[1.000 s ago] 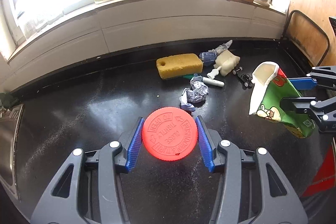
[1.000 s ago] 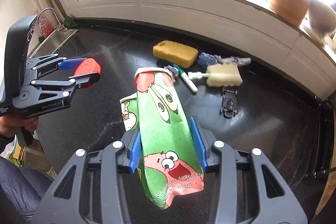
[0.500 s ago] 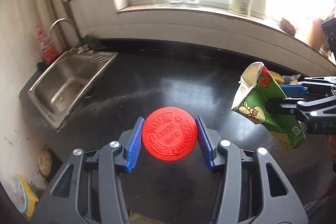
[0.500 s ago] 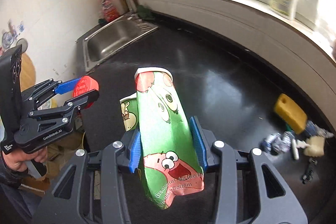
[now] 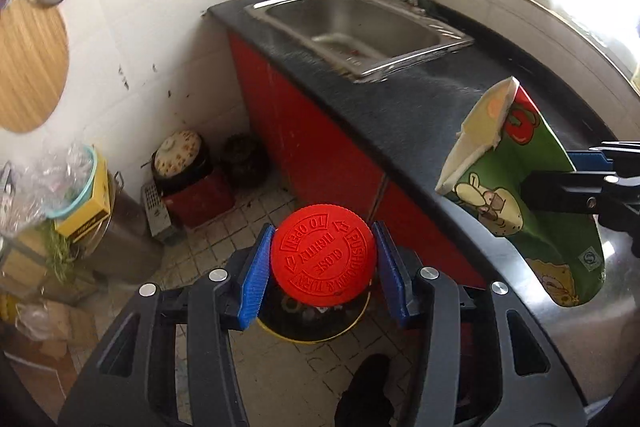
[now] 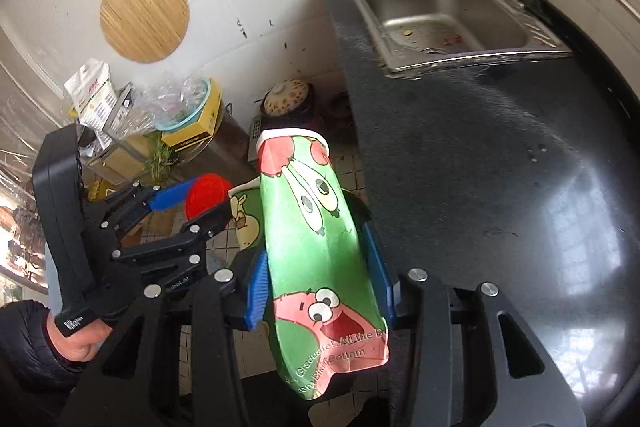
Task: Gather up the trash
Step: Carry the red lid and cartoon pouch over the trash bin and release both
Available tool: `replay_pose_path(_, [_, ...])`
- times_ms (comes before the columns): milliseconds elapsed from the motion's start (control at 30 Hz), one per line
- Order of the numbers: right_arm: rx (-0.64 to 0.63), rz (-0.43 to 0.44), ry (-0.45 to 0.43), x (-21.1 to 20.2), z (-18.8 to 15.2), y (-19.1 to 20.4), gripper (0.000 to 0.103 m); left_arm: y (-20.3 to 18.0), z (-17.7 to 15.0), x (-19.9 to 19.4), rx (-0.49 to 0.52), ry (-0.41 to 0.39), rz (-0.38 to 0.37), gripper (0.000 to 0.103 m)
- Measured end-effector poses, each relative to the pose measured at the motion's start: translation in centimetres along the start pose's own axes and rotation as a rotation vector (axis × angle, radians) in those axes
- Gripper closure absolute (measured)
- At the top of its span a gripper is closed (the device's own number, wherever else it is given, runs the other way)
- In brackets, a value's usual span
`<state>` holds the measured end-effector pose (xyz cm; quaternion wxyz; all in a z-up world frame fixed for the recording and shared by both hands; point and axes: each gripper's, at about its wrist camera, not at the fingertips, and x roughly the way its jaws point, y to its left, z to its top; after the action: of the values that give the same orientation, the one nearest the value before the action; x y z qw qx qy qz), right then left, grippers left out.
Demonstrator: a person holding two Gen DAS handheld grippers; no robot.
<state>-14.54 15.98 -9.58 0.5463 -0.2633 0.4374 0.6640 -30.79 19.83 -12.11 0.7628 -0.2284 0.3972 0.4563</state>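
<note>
Above the floor bin [image 5: 312, 331], a stiff, light red cap [image 5: 323, 255] is clamped by its rim in the left gripper [image 5: 323, 267]. In the right view, a crushed, soft paper cup [image 6: 316, 251] is pinched mid-body by the right gripper [image 6: 318, 279], beside the counter [image 6: 500, 187].

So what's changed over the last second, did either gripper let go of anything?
No, nothing was let go. Both grippers swung left, away from the windowsill clutter, past the sink, out to the counter's end. The left gripper now hangs over a yellow-rimmed bin on the floor. Unchanged: it stays shut on the red cap, the right gripper on the crushed green cup.
</note>
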Motion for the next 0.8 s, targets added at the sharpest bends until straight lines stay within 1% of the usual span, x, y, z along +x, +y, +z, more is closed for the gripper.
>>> replay_pose_path(133, [-0.009, 0.018, 0.066, 5.0, 2.0, 2.5, 0.06, 3.9, -2.2, 3.6, -0.077, 0.04, 0.012, 0.055])
replay_pose_path(267, [-0.031, -0.007, 0.117, 8.7, 2.9, 3.6, 0.06, 5.4, -3.8, 6.9, -0.124, 0.077, 0.017, 0.055])
replay_pose_path(367, [-0.045, -0.025, 0.149, 11.3, 3.2, 4.3, 0.06, 5.9, -4.6, 8.4, -0.141, 0.095, 0.013, 0.055])
replay_pose_path(567, [-0.049, -0.053, 0.189, 14.3, 3.6, 3.9, 0.059, 6.4, -5.1, 10.9, -0.156, 0.109, -0.002, 0.055])
replay_pose_path(800, [-0.044, -0.08, 0.209, 16.1, 4.4, 3.4, 0.058, 6.2, -4.7, 13.2, -0.18, 0.116, -0.03, 0.054])
